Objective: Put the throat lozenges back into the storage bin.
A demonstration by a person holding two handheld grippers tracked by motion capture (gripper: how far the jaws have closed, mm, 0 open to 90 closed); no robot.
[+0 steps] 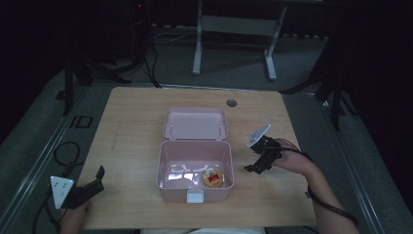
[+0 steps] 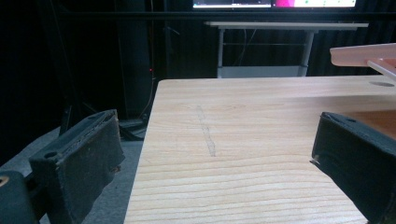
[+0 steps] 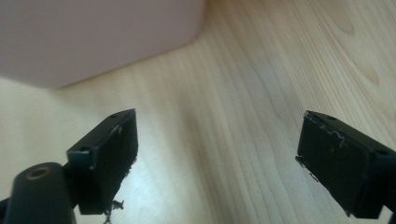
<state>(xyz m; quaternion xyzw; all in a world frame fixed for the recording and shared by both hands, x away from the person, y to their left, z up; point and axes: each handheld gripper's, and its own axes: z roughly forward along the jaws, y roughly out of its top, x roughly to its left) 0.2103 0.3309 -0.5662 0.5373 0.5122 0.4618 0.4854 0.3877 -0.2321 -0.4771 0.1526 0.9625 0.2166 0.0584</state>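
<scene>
A pink box [image 1: 194,168] stands open at the middle of the wooden table [image 1: 136,126], its lid [image 1: 195,124] laid back behind it. Inside, at the front right, lies a round gold object with a red label [image 1: 213,177]. My right gripper [image 1: 257,168] hovers just right of the box, tilted down at the tabletop, jaws wide open and empty; in the right gripper view the pink box wall [image 3: 93,37] fills the upper left. My left gripper [image 1: 97,178] rests at the table's front left corner, open and empty, and its view catches the box lid's edge [image 2: 369,55] far right.
A round cable hole [image 1: 232,103] sits near the table's far edge. Another table's white legs [image 1: 234,44] stand beyond. Cables [image 1: 65,151] loop on the floor at the left. A faint pencil line [image 2: 206,133] marks the wood ahead of the left gripper.
</scene>
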